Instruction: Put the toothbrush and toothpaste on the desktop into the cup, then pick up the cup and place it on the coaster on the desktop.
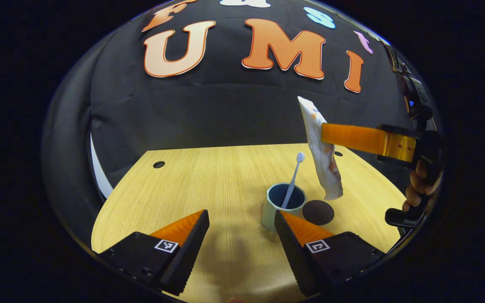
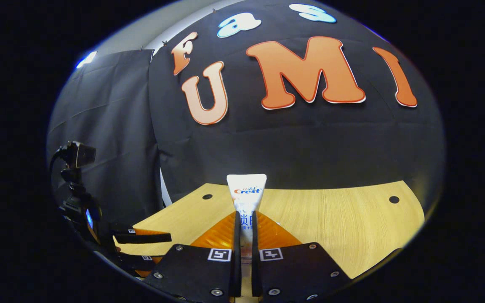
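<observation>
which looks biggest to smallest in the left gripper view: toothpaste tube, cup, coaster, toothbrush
1. toothpaste tube, held up above the desk
2. cup, partly hidden behind a finger
3. toothbrush and coaster: too close to rank, one long and thin, one a flat disc

Toothbrush upright in cup; toothpaste aloft; coaster beside cup.

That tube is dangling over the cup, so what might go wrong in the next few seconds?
The toothpaste, pinched by the right gripper, hangs tilted, its lower end beside the cup and over the coaster. Released here, it would likely miss the cup. The toothbrush already leans inside, so the tube may knock it or tip the cup. The open left gripper sits close enough to bump the cup.
</observation>
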